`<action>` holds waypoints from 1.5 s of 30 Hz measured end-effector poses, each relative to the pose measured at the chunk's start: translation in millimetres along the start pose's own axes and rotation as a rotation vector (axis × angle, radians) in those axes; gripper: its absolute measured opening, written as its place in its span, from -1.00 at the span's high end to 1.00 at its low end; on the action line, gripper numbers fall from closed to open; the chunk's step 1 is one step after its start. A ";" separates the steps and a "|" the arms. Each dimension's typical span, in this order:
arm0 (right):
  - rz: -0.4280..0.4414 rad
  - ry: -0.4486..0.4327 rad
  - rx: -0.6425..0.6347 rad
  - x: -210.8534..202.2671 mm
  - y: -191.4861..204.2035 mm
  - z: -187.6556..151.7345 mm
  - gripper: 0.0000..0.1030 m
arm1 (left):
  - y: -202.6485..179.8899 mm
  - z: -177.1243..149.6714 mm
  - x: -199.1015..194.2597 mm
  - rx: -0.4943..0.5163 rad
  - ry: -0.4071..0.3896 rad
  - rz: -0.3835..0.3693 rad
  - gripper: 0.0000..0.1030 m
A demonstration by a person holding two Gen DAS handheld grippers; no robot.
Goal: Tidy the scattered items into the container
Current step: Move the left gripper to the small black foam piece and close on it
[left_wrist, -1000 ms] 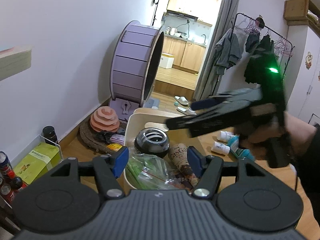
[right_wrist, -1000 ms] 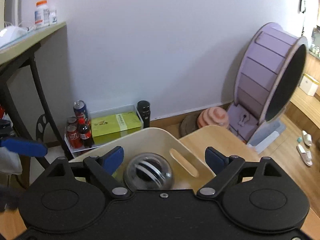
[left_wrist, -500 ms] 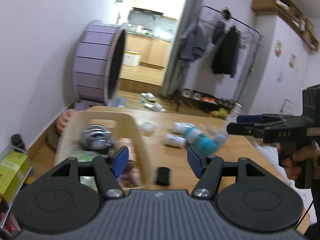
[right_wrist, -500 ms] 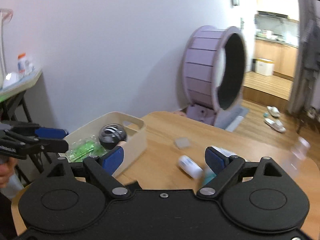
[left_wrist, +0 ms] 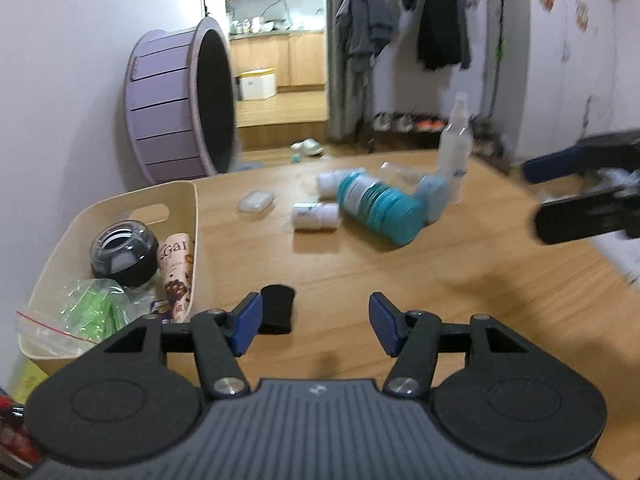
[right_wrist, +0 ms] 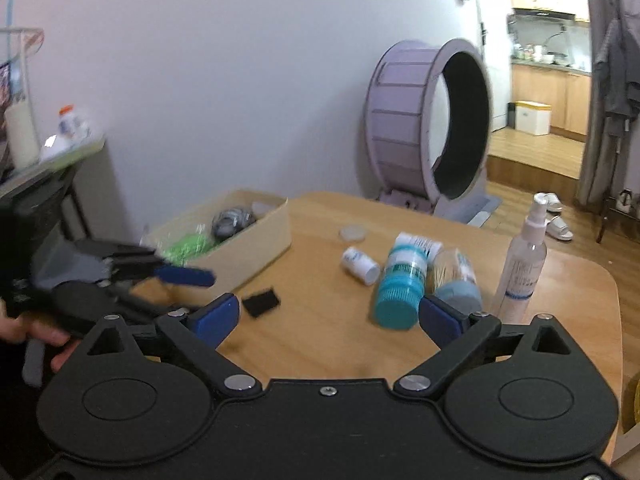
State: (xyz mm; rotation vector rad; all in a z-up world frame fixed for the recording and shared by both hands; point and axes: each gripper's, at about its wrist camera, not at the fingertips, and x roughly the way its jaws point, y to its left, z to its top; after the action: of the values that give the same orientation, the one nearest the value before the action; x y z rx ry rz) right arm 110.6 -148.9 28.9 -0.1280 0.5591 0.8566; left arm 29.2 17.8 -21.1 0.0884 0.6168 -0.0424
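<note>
A cream bin (left_wrist: pixel 188 200) (right_wrist: pixel 260 240) stands at the table's left end and holds a gyro ball (left_wrist: pixel 122 252), a green bag (left_wrist: pixel 92 312) and a snack tube (left_wrist: pixel 178 264). On the wooden table lie a black pad (left_wrist: pixel 277 308) (right_wrist: pixel 261 301), a small white bottle (left_wrist: pixel 316 216) (right_wrist: pixel 360 265), a teal bottle (left_wrist: pixel 376 208) (right_wrist: pixel 400 284), a toothpick jar (right_wrist: pixel 454 276), a clear case (left_wrist: pixel 256 201) and an upright spray bottle (left_wrist: pixel 454 148) (right_wrist: pixel 520 264). My left gripper (left_wrist: pixel 316 324) is open and empty, just right of the black pad. My right gripper (right_wrist: pixel 328 314) is open and empty, short of the bottles.
A purple wheel (left_wrist: pixel 176 104) stands on the floor behind the table. A clothes rack (left_wrist: pixel 400 32) is at the far wall. A side shelf (right_wrist: pixel 48 160) with bottles is left of the bin. The table's right edge (right_wrist: pixel 616 320) is near the spray bottle.
Both grippers have pulled back from over the bin and swung right toward the table's middle. The scattered bottles and the black pad have come into view. Both stay open and empty.
</note>
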 end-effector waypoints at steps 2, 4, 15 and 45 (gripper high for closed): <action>0.036 0.012 0.005 -8.3 -2.2 -5.4 -0.88 | -4.4 2.3 8.5 0.017 0.024 0.015 0.02; 0.076 -0.002 0.011 -23.3 -5.9 -11.1 -0.92 | -6.2 3.3 15.0 0.005 0.040 0.028 0.15; 0.117 -0.034 0.068 -42.9 -27.9 -18.1 -1.00 | -7.3 10.5 52.7 -0.029 0.135 0.137 0.22; 0.119 -0.045 0.048 -50.1 -24.1 -19.1 -1.00 | -2.1 11.3 58.6 0.016 0.129 0.165 0.60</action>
State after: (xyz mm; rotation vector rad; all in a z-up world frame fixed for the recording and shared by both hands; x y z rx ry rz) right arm 94.6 -205.1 35.8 -0.0318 0.5485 0.9591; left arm 83.3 13.8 -46.0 0.1579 0.7363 0.1187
